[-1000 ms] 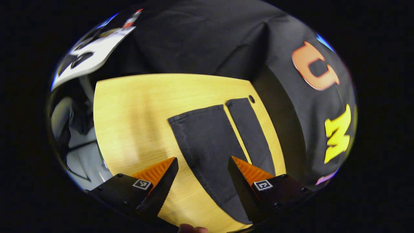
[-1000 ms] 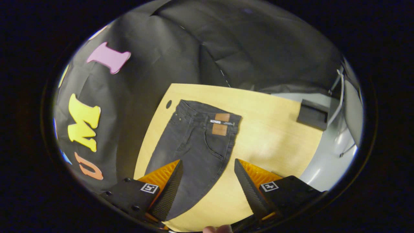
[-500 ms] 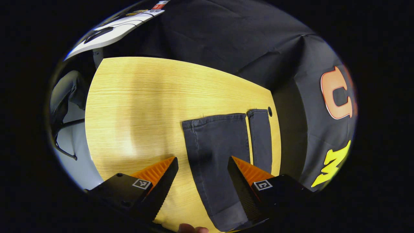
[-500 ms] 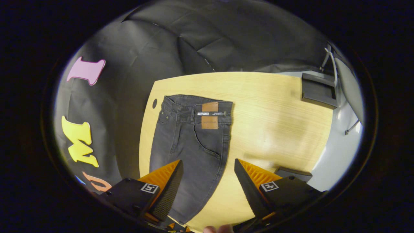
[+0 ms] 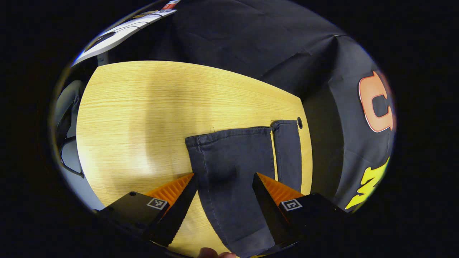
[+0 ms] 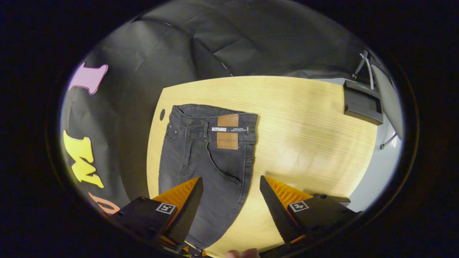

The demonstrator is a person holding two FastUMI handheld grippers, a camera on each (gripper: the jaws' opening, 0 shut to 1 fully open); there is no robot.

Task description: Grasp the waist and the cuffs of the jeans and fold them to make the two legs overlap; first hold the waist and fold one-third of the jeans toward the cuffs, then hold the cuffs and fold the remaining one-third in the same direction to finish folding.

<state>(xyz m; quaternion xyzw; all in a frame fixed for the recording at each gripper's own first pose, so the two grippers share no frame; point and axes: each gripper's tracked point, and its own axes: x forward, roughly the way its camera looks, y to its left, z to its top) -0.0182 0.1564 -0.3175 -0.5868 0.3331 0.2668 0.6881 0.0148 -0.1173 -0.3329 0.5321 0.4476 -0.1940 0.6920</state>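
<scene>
I see the dark grey denim jeans (image 6: 208, 157) lying flat and unfolded on the pale wooden table (image 6: 304, 125), along its edge nearest the black cloth wall. My right gripper (image 6: 231, 200) hovers above the hip area with its fingers spread wide, gripping nothing; the waistband (image 6: 215, 123) with its brown leather patch (image 6: 228, 120) lies farther ahead. My left gripper (image 5: 224, 197) is likewise wide open and empty, poised over the nearer leg (image 5: 233, 168), short of the two cuffs (image 5: 229, 134).

I judge the first fold is not yet started. To do it well, I should pinch the nearer waist corner and the nearer cuff together, lift both evenly, and lay that leg squarely over the farther leg (image 5: 288, 150).

The farther leg runs close to the table edge by the small round hole (image 5: 299, 123). The broad bare wood away from the wall gives room to approach.
</scene>
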